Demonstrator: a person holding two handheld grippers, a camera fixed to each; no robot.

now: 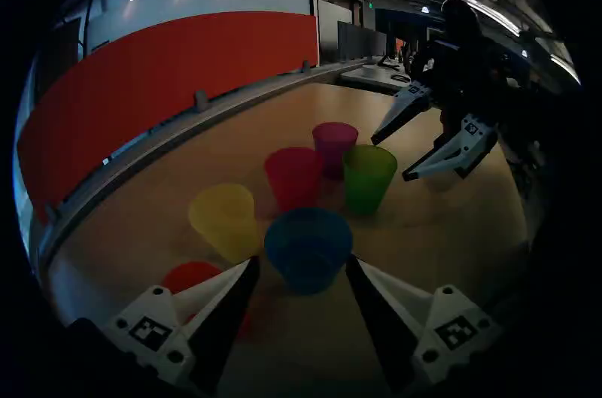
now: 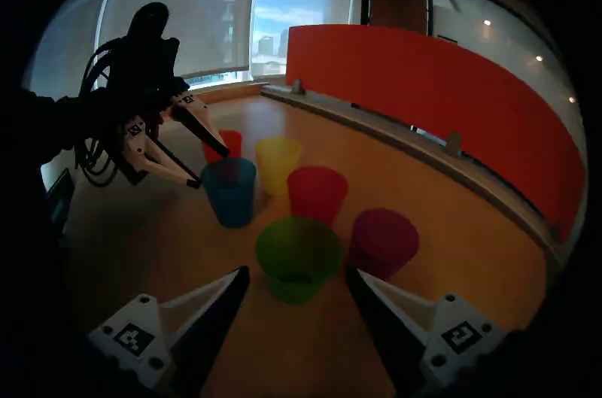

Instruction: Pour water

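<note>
Both wide open and empty, the left gripper [image 1: 301,261] stood just short of the upright blue cup [image 1: 308,236] dead ahead, the right gripper [image 2: 297,271] likewise before the green cup [image 2: 297,253]

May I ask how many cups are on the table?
6 cups, in the right gripper view: green nearest, magenta right, red centre, blue left, yellow and orange farthest.

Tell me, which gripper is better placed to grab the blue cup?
Left. The left gripper is open with the blue cup right at its fingertips; the right gripper faces the green cup, blue farther off.
</note>
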